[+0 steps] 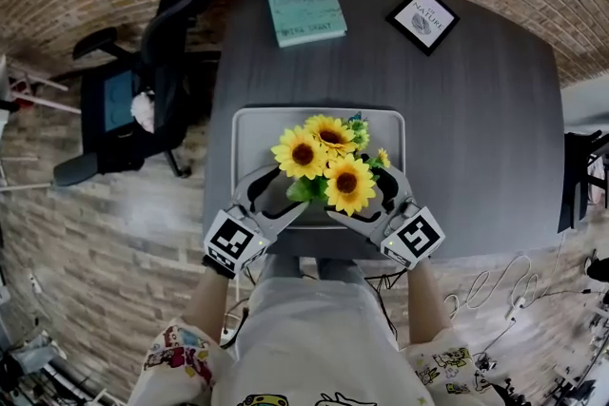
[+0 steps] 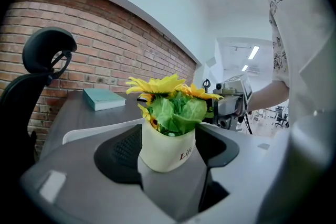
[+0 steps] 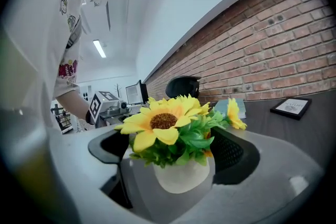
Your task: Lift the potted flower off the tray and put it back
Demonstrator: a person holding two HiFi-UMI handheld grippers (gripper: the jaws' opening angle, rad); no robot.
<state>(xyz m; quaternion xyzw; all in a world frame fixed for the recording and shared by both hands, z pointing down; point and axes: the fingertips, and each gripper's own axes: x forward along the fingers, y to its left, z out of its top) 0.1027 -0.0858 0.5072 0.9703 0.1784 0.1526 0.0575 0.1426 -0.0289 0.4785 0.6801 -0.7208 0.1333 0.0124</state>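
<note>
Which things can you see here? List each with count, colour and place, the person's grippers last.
Rectangular table: one, dark grey, centre.
Flat rectangular tray: one, light grey, table's near edge.
Round pot of sunflowers: one, cream pot, yellow blooms, over the tray.
Thin book: one, teal, table's far side.
Square framed picture: one, black frame, table's far right.
Swivel office chair: one, black, left of the table.
Left gripper: one, grey, jaws apart around the pot.
Right gripper: one, grey, jaws apart around the pot.

2 grippers | 1 potted flower | 1 tray | 1 book | 1 frame
</note>
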